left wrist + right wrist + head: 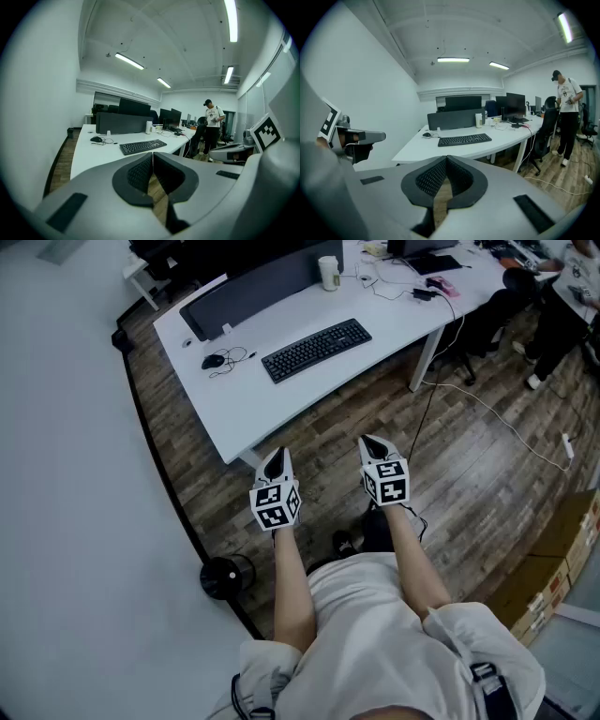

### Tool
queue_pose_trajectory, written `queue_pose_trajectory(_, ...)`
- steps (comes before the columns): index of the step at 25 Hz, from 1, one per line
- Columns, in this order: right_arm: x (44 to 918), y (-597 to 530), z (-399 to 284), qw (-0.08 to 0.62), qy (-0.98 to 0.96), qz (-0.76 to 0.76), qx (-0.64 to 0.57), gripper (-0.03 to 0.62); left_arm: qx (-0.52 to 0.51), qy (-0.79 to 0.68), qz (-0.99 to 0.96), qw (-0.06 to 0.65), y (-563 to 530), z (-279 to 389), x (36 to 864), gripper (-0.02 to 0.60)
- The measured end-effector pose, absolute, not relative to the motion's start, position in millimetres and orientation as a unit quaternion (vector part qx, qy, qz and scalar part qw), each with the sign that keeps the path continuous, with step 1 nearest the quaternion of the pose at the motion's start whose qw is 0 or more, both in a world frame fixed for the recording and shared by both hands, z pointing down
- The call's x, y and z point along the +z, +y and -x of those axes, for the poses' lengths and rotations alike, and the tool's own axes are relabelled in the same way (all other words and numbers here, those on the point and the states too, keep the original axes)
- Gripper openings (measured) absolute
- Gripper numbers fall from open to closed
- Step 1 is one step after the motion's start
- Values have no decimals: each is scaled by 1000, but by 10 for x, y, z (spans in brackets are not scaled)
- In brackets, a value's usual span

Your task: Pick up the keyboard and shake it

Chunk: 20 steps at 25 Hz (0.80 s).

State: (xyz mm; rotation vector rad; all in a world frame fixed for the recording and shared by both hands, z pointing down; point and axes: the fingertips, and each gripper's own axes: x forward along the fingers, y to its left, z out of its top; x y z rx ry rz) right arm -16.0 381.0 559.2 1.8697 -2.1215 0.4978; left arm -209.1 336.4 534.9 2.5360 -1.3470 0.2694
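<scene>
While keyboard [316, 350] lies well beyond jaws | left gripper [277, 457], right gripper [369, 443]: pressed together, empty

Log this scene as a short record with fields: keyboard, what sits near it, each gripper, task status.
keyboard: black, lying flat on the white desk
nearby: black mouse on its left in the head view; white cup beyond it, by the dark divider
left gripper: shut, empty, over the wooden floor, short of the desk
right gripper: shut, empty, also short of the desk
task status: not begun; keyboard untouched
</scene>
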Motion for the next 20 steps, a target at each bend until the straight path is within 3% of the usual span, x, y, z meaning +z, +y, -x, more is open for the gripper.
queue_pose_trajectory(20,5534,3766,-5,92,-726,-654,191,40,75,-441,-886,125,3209,1874,5278,17)
